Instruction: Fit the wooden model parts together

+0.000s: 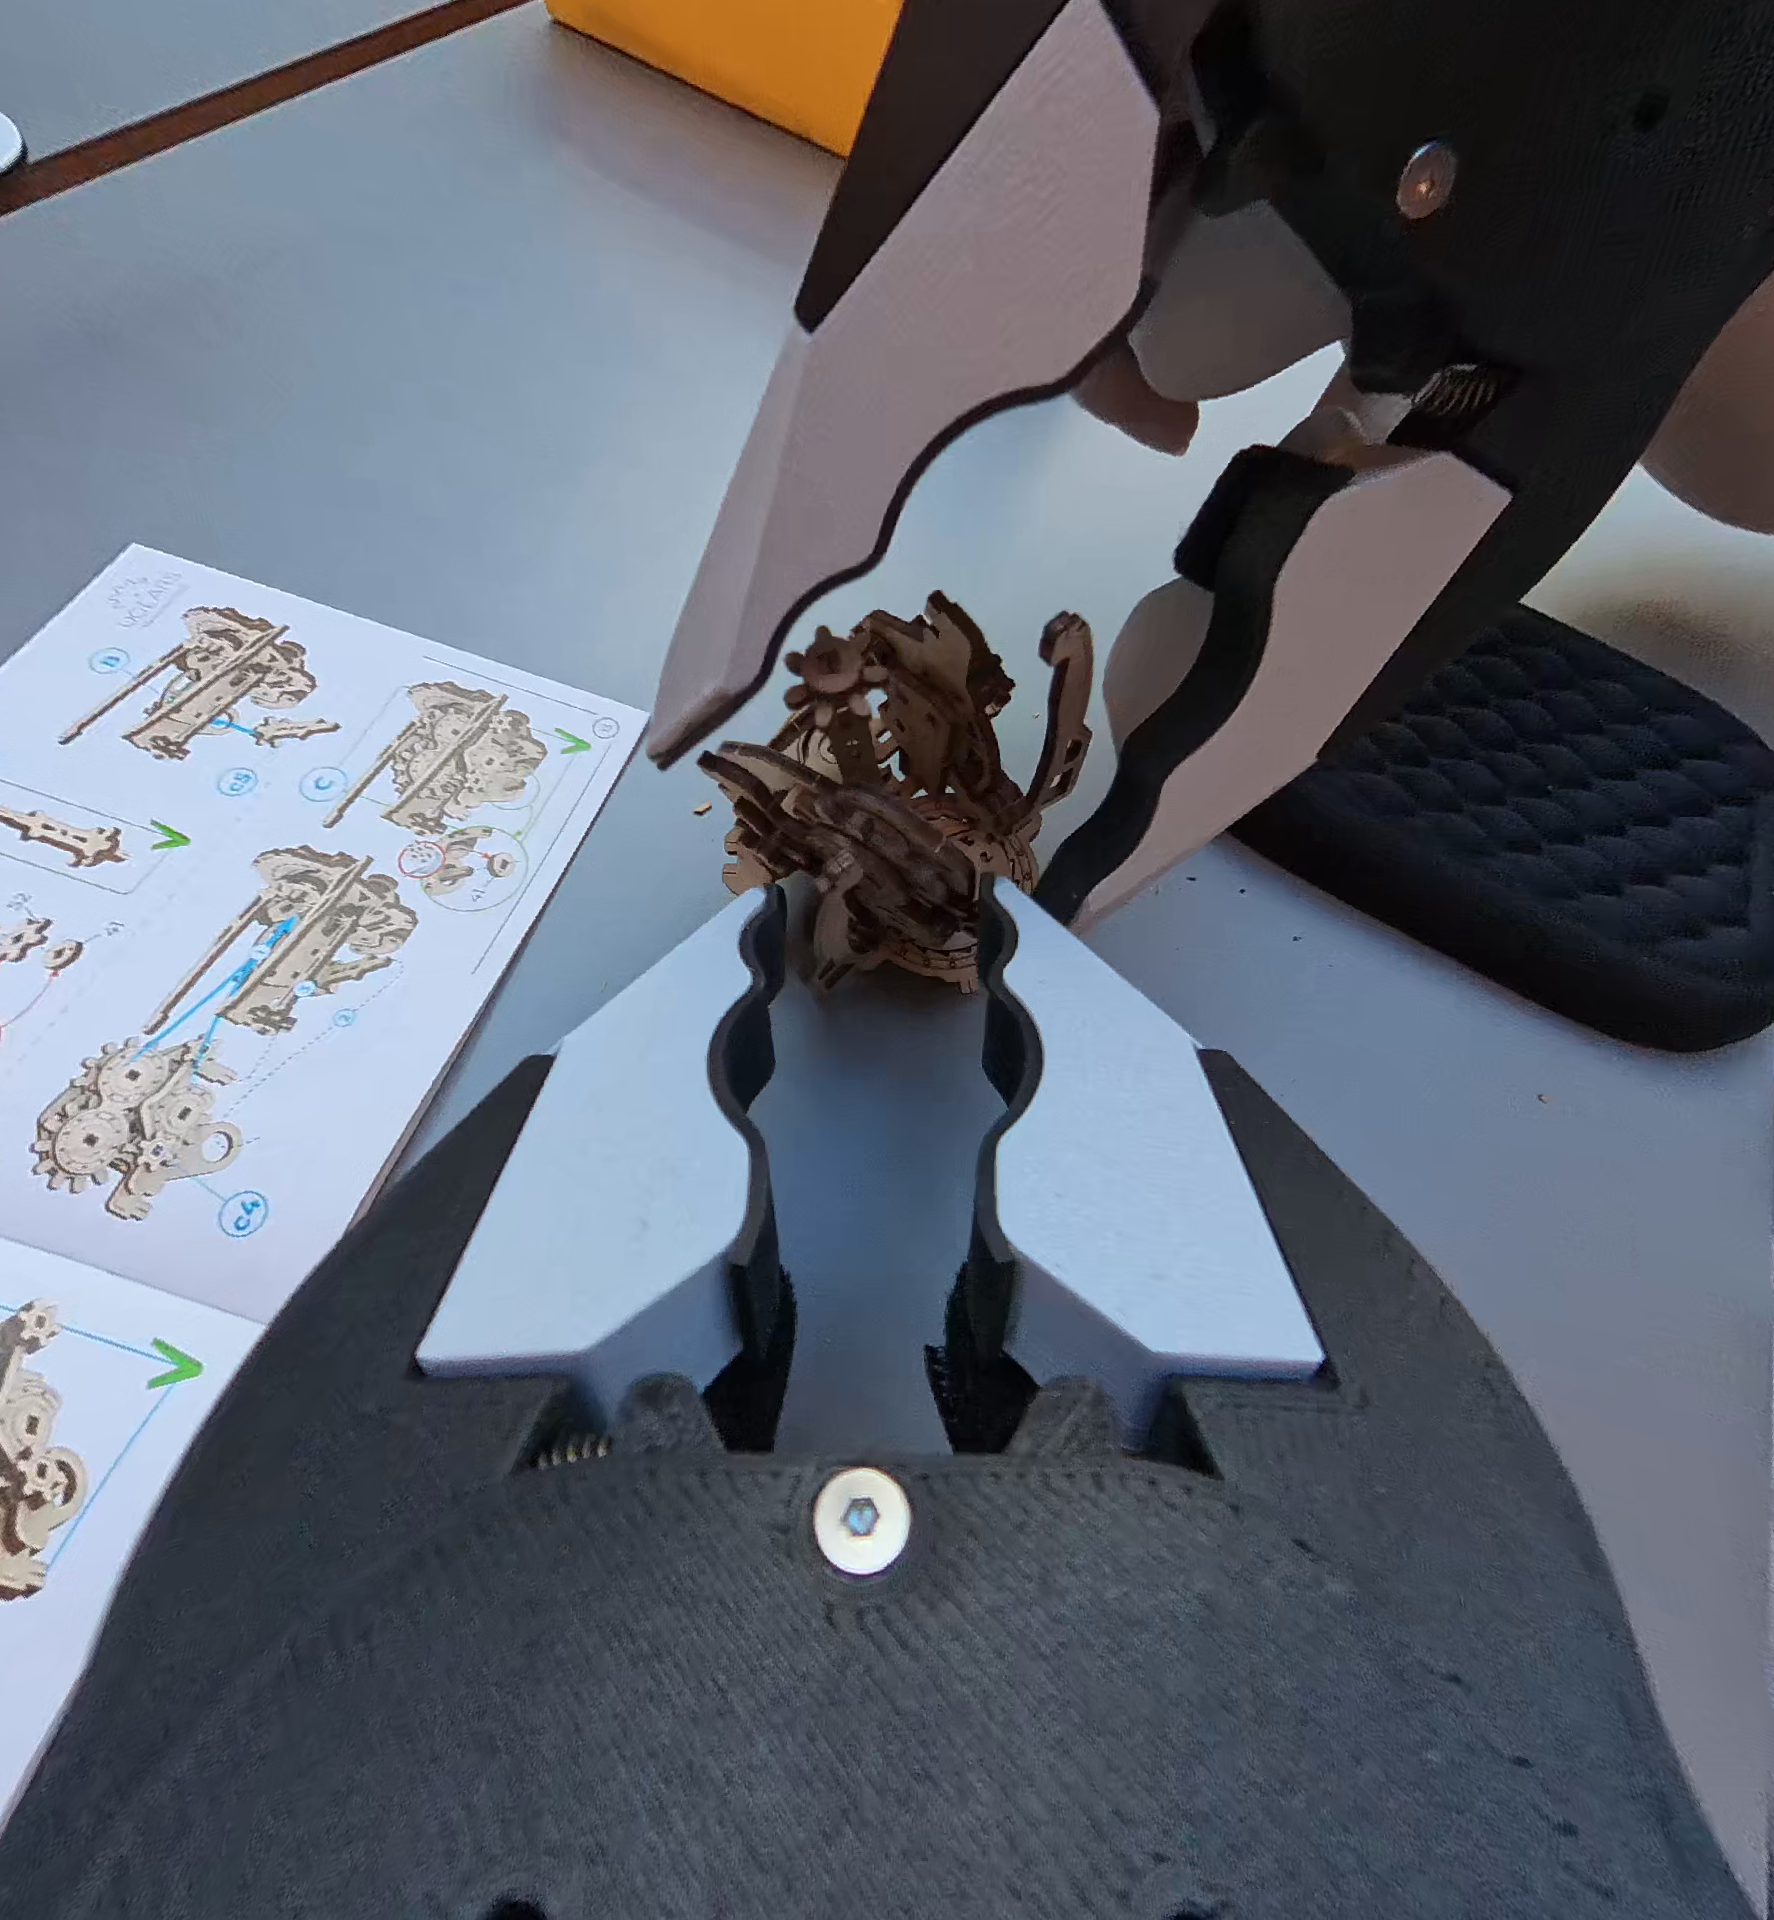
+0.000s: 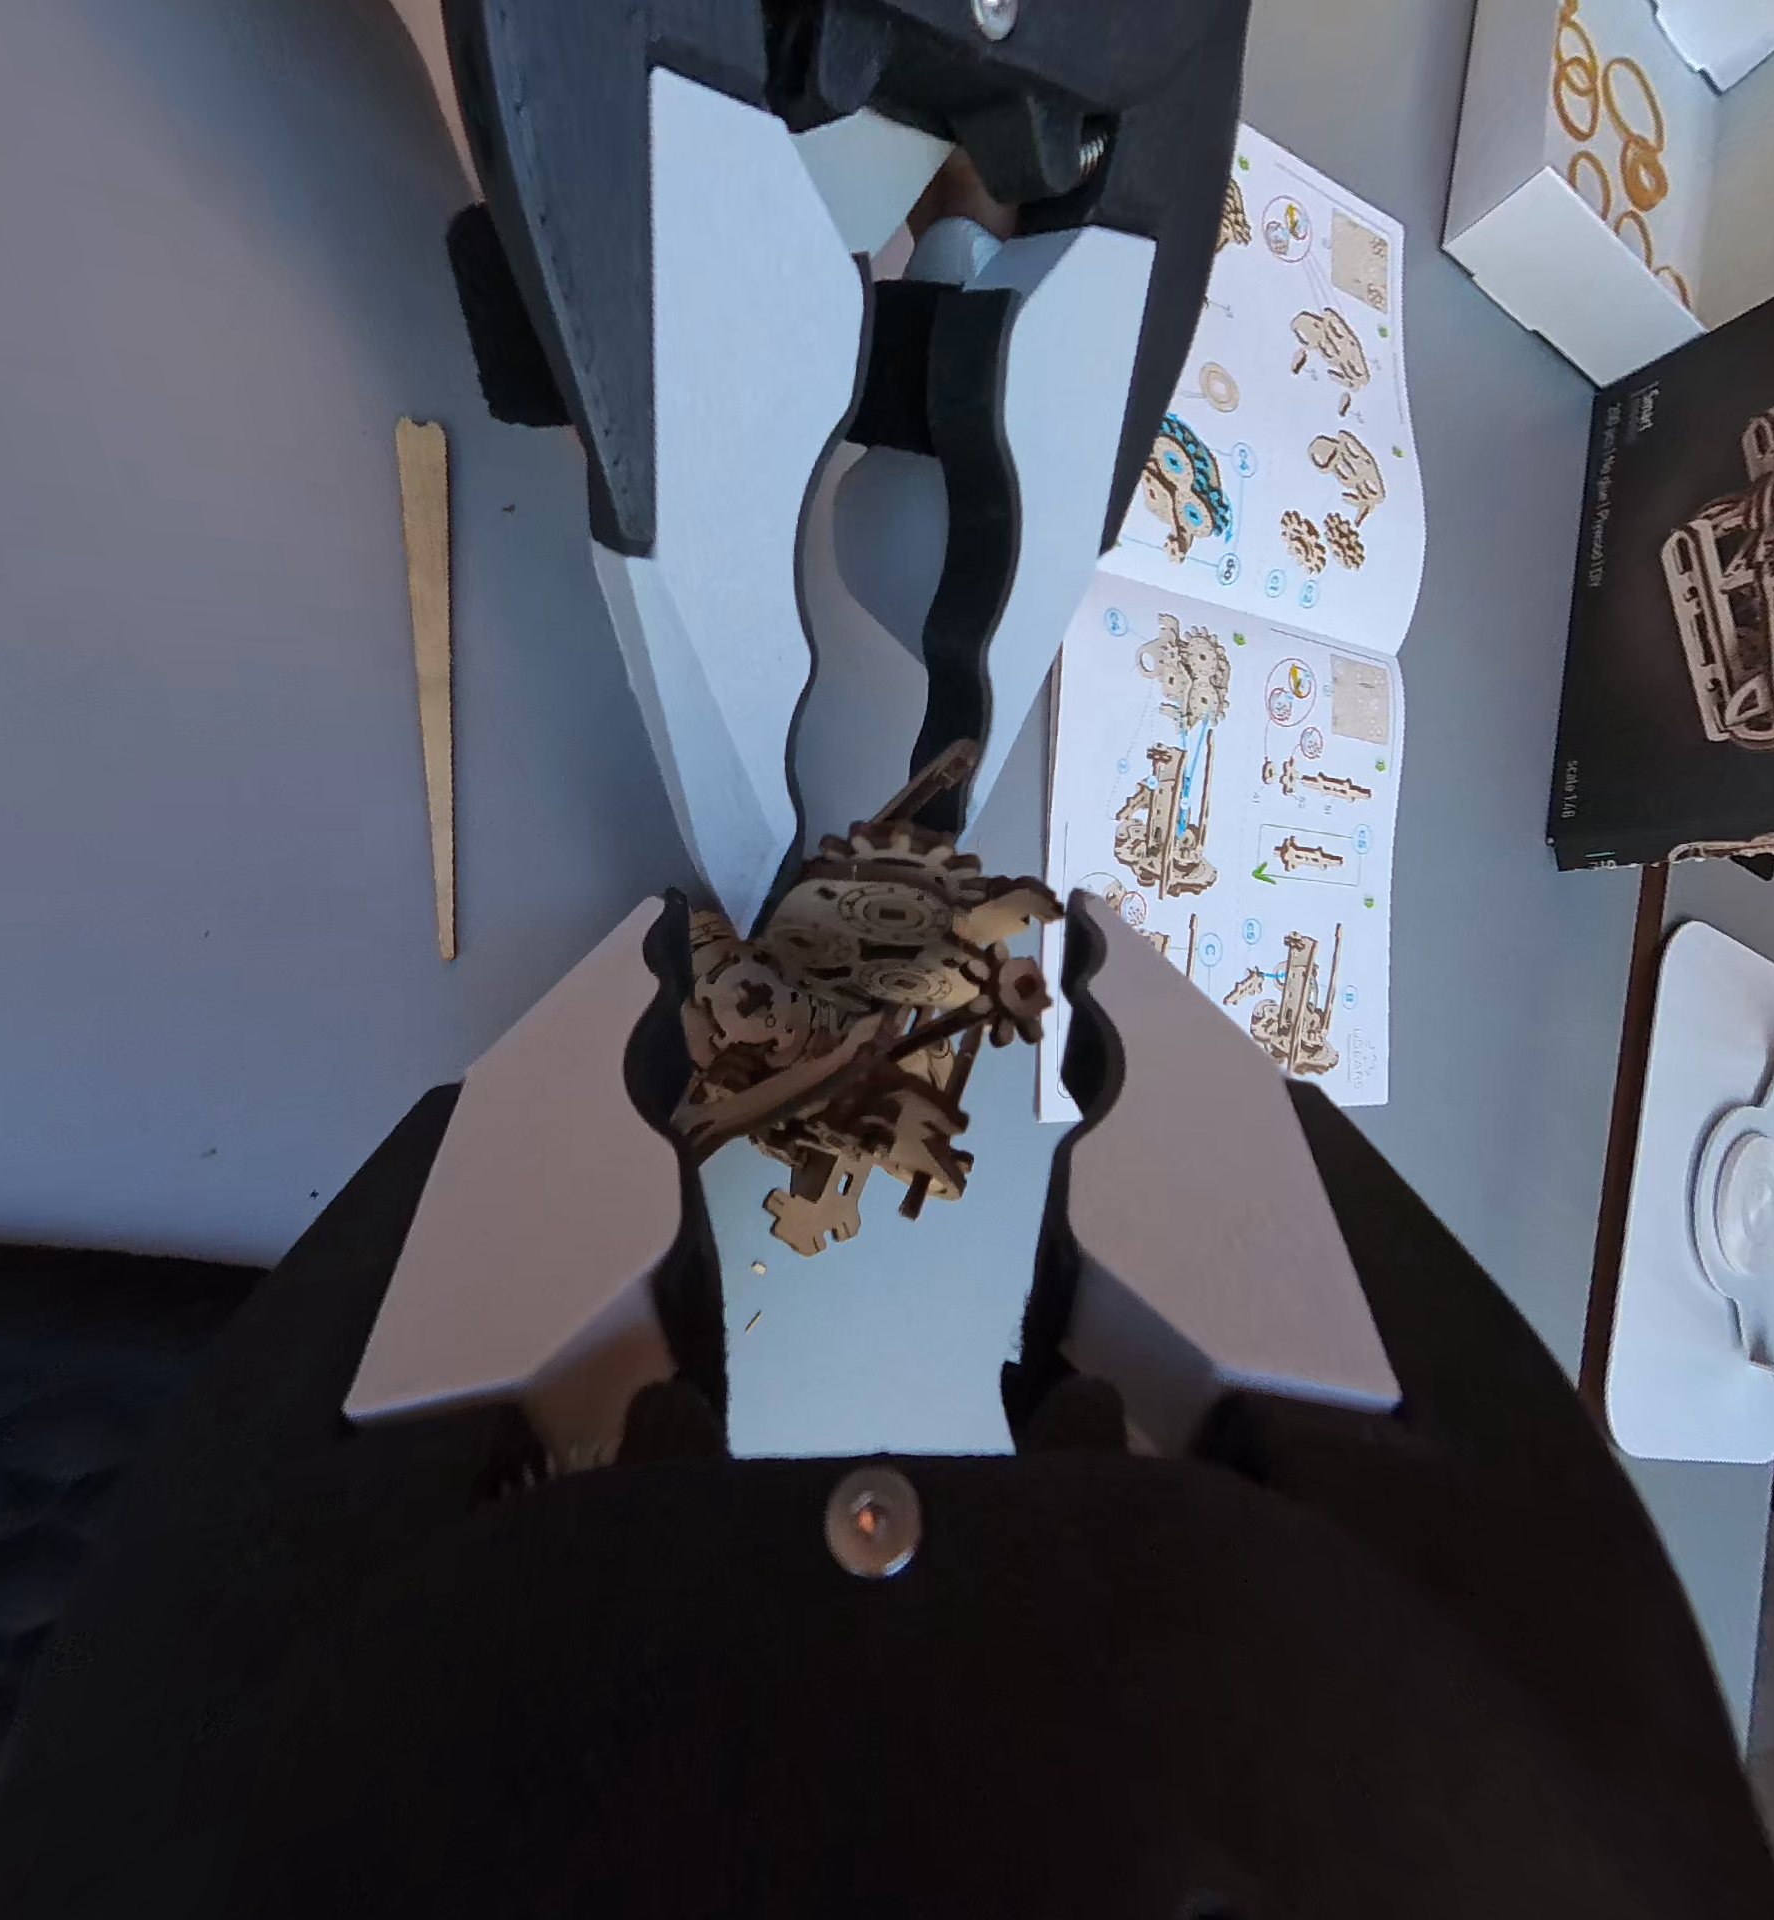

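Printed writing shows in two places — small marks beside the drawings on the open instruction sheet [image 1: 239, 935] on the counter [image 1: 395, 364], and pale lines along the dark box [image 2: 1714, 623] — none repeated here.

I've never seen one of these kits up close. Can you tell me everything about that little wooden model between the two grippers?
The wooden model is a small, pale-brown tangle of thin laser-cut plywood: toothed gears, round discs with engraved rings, slotted bars and a curved hooked arm, with dark burnt edges. It is only partly built and sits tilted. The left gripper pinches its lower part between its fingertips; the right gripper straddles it with its jaws apart, one pad seemingly against it. A few wood crumbs lie on the grey table beneath it.
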### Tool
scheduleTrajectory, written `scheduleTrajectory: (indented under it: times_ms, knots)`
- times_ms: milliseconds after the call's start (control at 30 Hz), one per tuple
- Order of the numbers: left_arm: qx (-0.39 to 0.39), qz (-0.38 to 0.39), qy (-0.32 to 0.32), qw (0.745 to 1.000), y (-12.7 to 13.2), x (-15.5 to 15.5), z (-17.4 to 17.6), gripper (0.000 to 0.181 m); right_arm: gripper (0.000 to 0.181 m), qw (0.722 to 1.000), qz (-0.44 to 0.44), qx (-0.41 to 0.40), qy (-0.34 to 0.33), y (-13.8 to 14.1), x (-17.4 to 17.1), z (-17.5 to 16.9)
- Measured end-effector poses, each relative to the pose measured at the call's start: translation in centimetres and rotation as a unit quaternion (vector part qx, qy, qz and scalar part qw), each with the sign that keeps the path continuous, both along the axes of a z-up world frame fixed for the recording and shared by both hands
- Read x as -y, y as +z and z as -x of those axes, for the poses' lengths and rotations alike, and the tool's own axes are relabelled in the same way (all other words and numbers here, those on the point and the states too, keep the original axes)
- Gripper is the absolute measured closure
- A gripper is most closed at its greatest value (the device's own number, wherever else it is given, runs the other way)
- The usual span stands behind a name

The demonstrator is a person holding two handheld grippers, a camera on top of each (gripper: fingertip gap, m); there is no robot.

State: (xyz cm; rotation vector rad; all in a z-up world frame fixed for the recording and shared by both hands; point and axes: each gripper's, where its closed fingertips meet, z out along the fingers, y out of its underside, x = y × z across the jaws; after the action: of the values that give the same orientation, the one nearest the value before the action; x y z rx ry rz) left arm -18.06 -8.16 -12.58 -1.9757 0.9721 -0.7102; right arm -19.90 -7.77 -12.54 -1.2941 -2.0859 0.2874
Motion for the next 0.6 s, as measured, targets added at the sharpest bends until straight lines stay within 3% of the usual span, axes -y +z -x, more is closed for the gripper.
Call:
scheduleTrajectory:
  times_ms: [200,367,467,600]
  knots:
    - [0.006,0.003,-0.003,1.0,-0.1,0.0,-0.1,0.147,0.102,0.997,0.044,-0.061,-0.013,1.4,0.6,-1.4]
    - [0.0,-0.013,-0.006,1.0,0.0,0.0,-0.1,0.148,0.098,0.976,0.142,-0.156,-0.054,3.2,-0.1,-3.4]
    - [0.001,-0.013,-0.011,1.0,0.0,0.2,-0.3,0.148,0.091,0.953,0.218,-0.197,-0.077,2.7,-0.5,-4.5]
    - [-0.002,-0.019,-0.016,1.0,0.0,0.3,-0.4,0.145,0.084,0.943,0.243,-0.202,-0.104,1.3,-0.8,-4.7]
